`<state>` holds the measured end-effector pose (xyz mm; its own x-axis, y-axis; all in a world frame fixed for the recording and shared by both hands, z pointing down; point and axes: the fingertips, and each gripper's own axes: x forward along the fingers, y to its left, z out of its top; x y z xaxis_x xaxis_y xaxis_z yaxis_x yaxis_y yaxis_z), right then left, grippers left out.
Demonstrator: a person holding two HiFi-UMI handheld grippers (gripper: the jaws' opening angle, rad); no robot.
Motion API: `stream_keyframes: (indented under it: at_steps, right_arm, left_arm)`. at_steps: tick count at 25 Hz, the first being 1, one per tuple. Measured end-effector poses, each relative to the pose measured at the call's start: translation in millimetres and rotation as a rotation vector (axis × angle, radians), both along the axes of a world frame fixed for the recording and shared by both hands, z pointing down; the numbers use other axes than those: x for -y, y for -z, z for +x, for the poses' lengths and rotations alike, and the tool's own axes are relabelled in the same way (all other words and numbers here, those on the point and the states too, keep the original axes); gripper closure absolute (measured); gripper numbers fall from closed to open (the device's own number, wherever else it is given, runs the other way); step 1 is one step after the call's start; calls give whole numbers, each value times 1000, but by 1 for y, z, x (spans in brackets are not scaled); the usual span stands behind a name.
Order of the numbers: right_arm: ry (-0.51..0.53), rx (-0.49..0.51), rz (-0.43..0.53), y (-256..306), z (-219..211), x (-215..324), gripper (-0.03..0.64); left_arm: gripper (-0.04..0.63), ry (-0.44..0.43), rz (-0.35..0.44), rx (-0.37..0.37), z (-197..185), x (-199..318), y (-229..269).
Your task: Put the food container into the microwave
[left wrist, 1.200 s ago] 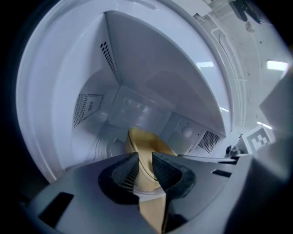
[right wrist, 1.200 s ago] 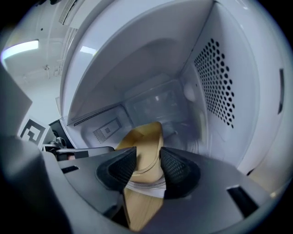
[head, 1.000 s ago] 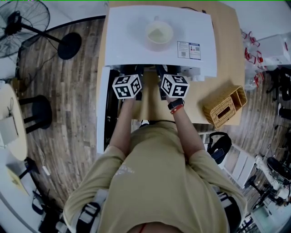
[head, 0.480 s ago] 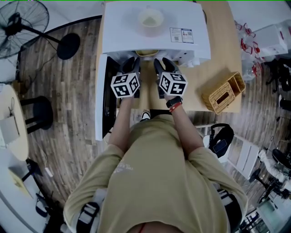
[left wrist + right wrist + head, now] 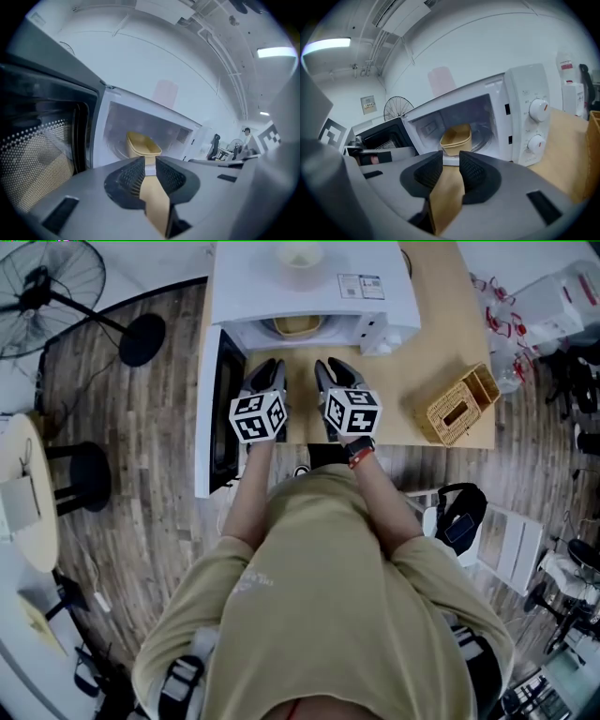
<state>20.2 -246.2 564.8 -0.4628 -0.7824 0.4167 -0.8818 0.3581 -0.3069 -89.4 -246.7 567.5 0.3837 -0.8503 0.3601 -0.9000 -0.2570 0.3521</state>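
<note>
The tan food container (image 5: 295, 326) sits inside the white microwave (image 5: 309, 292), on its turntable. It shows through the open cavity in the left gripper view (image 5: 140, 144) and in the right gripper view (image 5: 457, 138). The microwave door (image 5: 225, 409) hangs open to the left. My left gripper (image 5: 272, 371) and right gripper (image 5: 328, 371) hover side by side over the wooden table in front of the cavity, clear of the container. Each is open by a narrow gap with nothing between the jaws, the left gripper (image 5: 150, 166) and the right gripper (image 5: 451, 161) alike.
A pale cup (image 5: 298, 254) stands on top of the microwave. A wicker basket (image 5: 457, 406) lies on the table (image 5: 441, 324) to the right. The control dials (image 5: 539, 110) are right of the cavity. A standing fan (image 5: 47, 287) is on the floor at far left.
Both grippers have drawn back out of the microwave toward the person. The container has stayed inside, now visible in the cavity.
</note>
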Motion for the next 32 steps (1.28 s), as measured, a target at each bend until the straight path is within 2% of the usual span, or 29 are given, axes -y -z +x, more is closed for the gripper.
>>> stream_keyframes:
  at_steps: [2, 6, 17, 27, 32]
  right_arm:
    - [10, -15, 22, 7, -3, -8, 502]
    - [5, -29, 53, 17, -6, -19, 533]
    - [-25, -46, 87, 28, -6, -35, 583]
    - [-12, -40, 63, 20, -11, -38, 583]
    - [39, -35, 48, 15, -20, -42, 586]
  left_arm:
    - [512, 5, 18, -8, -1, -8, 8]
    - [526, -1, 51, 29, -2, -20, 17]
    - [572, -14, 75, 48, -8, -39, 21]
    - [575, -57, 67, 54, 3, -45, 20]
    - [575, -67, 9, 53, 3, -50, -2]
